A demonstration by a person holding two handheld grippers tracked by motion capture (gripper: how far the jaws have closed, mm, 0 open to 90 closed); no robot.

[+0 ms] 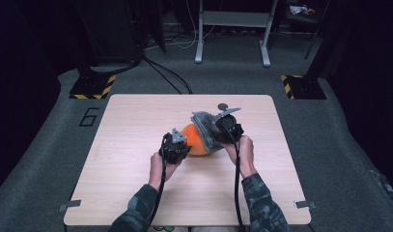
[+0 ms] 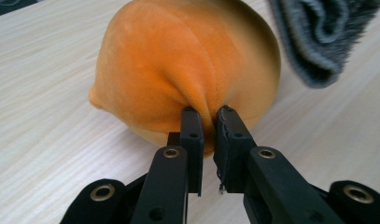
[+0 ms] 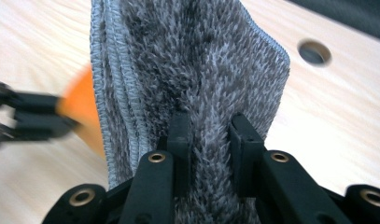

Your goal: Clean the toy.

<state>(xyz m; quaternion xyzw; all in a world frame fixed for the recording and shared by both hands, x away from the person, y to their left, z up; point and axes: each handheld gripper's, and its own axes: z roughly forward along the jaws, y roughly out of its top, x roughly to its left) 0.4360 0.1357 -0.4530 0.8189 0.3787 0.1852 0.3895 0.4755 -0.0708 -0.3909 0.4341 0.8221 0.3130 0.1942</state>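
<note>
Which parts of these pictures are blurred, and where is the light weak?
Right gripper view: the other tool at the left edge is smeared, while the grey cloth is sharp. Left gripper view: the orange plush is sharp. High view: the table is lit, the surrounding floor dark.

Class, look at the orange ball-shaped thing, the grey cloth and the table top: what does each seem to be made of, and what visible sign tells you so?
Orange ball-shaped thing: probably a stuffed plush toy; velvety short nap, a seam, and it puckers where the left gripper pinches it.
Grey cloth: likely microfibre towelling; shaggy pile, stitched hem, folded in layers.
Table top: pale wood or wood-look laminate; fine straight grain, matte.
</note>
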